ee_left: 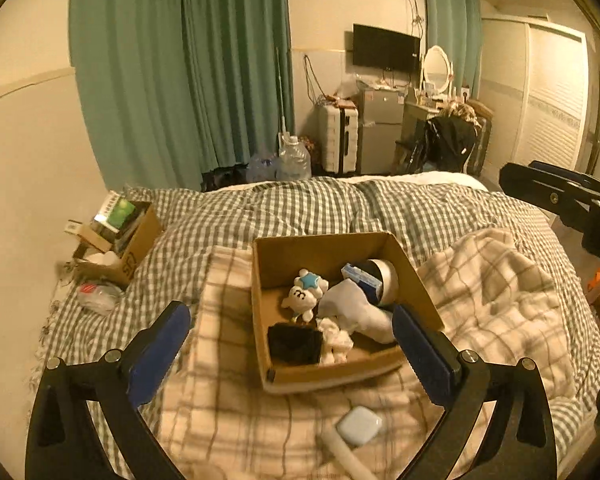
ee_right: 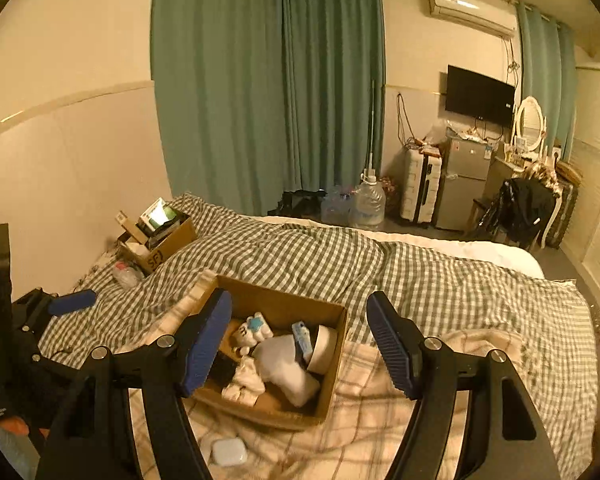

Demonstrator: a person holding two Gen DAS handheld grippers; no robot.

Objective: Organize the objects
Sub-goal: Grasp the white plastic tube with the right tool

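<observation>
Nearest, a small rounded white case [ee_left: 359,425] lies on the beige plaid blanket [ee_left: 228,420], its lower neighbour blurred. Both the left hand-held gripper [ee_left: 292,344] and right hand-held gripper [ee_right: 300,340] gape wide, holding nothing. Beyond, the open cardboard box [ee_left: 328,248] holds a plush figure [ee_left: 305,294], white cloth, and a half-hidden tape roll [ee_left: 386,280].

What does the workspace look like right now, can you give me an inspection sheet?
Surface: bed with checked cover, plaid blanket on top.
Job's things: open cardboard box holding a white plush toy, a roll of tape and other items; white case lies outside it on the blanket.
Clutter: second box of items near the wall.
Grippers: left gripper open, empty; right gripper open, empty.
Cables: wires on the far wall.
Surroundings: green curtains, television, fridge, suitcase.
</observation>
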